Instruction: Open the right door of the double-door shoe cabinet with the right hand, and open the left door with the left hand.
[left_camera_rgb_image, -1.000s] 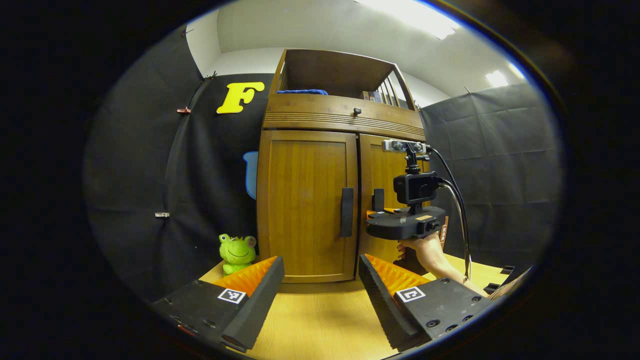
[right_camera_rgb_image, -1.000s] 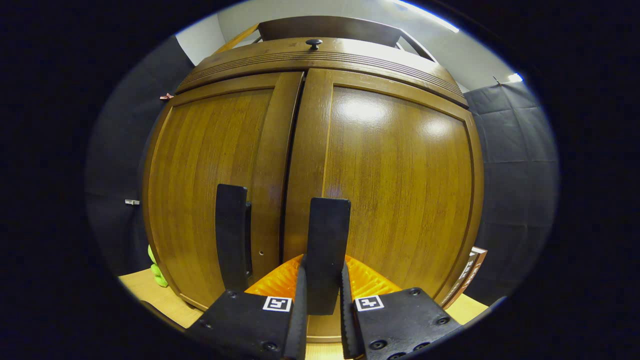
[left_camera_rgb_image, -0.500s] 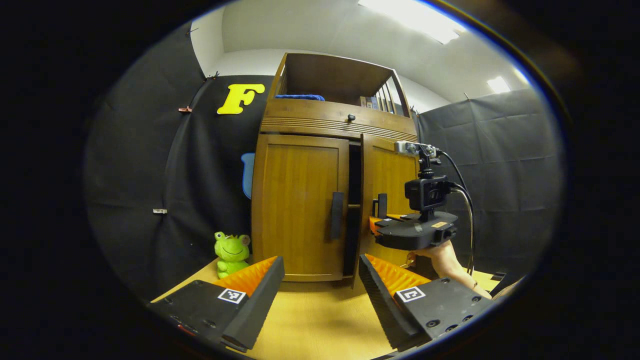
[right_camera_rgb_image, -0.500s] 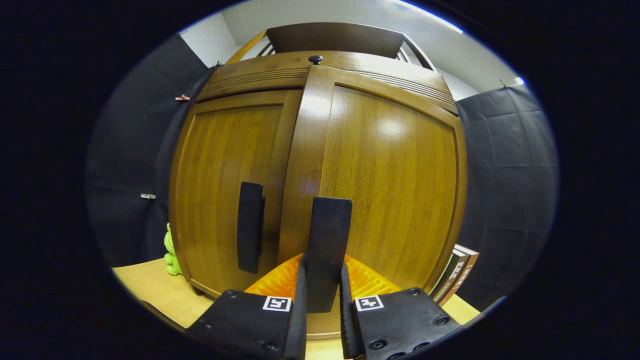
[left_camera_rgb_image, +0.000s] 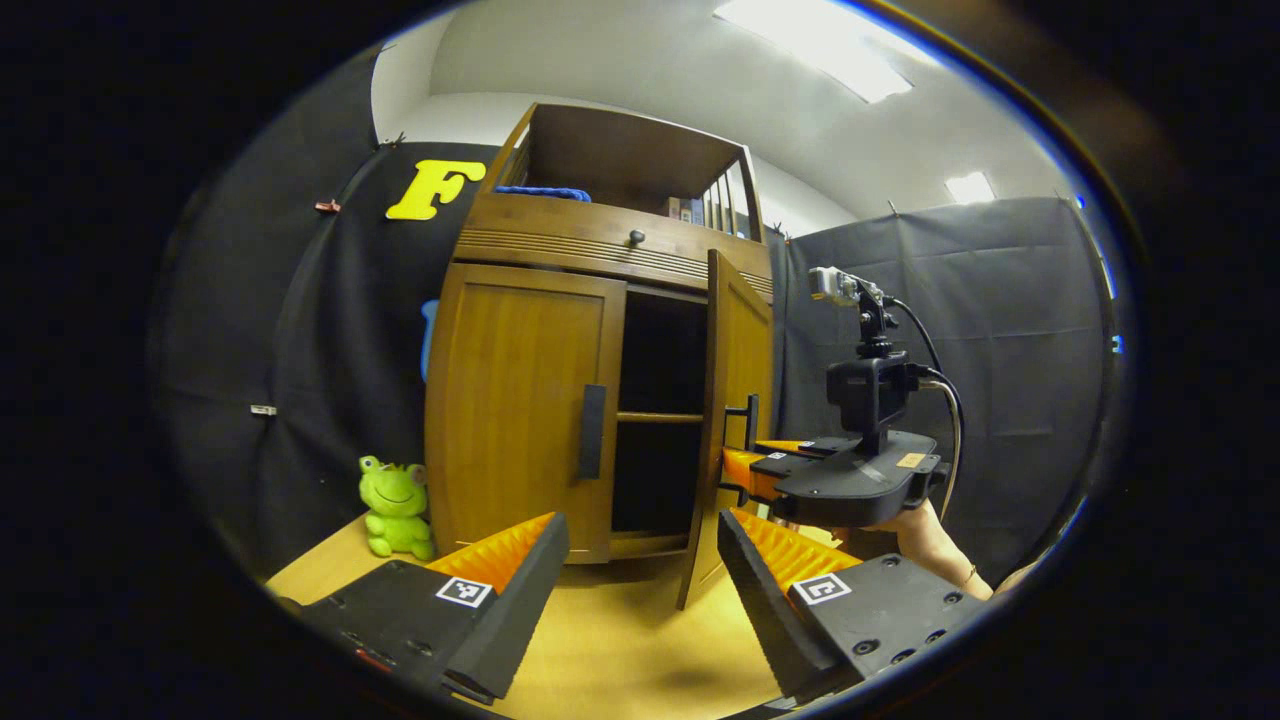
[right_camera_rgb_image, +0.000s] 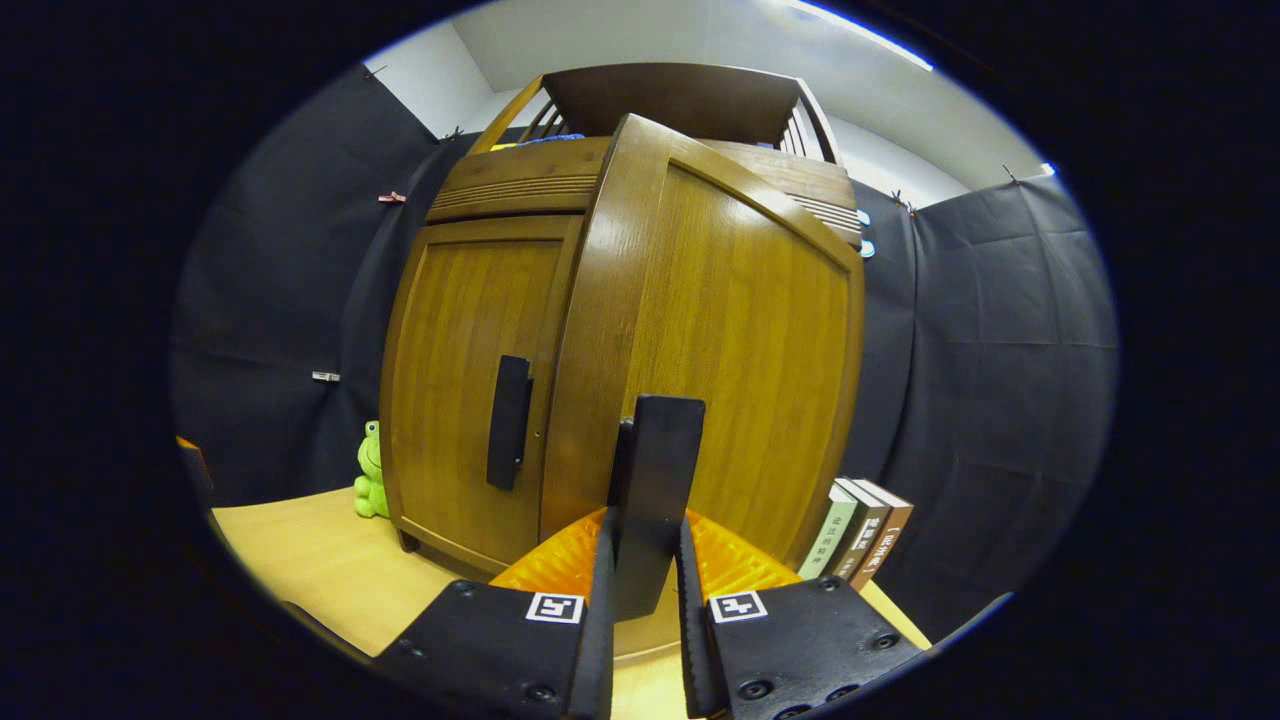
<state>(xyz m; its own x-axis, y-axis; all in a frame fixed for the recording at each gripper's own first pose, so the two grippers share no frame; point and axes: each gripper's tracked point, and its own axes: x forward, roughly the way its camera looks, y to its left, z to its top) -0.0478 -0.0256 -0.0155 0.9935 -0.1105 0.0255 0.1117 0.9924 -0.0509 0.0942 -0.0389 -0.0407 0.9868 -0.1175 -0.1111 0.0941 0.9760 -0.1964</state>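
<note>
A brown wooden shoe cabinet (left_camera_rgb_image: 610, 245) stands on a light wood table. Its right door (left_camera_rgb_image: 735, 400) is swung out wide, and a dark inside with a shelf (left_camera_rgb_image: 658, 417) shows behind it. My right gripper (right_camera_rgb_image: 643, 560) is shut on that door's dark handle (right_camera_rgb_image: 655, 480); in the left gripper view the right gripper (left_camera_rgb_image: 745, 470) grips the right door's handle (left_camera_rgb_image: 749, 425), held by a hand (left_camera_rgb_image: 925, 540). The left door (left_camera_rgb_image: 520, 400) is closed, with its dark handle (left_camera_rgb_image: 592, 430) free. My left gripper (left_camera_rgb_image: 640, 570) hangs open well in front of the cabinet, holding nothing.
A green frog toy (left_camera_rgb_image: 393, 505) sits on the table left of the cabinet. Several books (right_camera_rgb_image: 860, 530) stand at the cabinet's right side. Black cloth walls close the booth. A drawer with a small knob (left_camera_rgb_image: 634, 237) and an open top shelf sit above the doors.
The right door has swung from closed to wide open, pulled by my right gripper on its handle. The left gripper's view has shifted right; the left door stayed closed.
</note>
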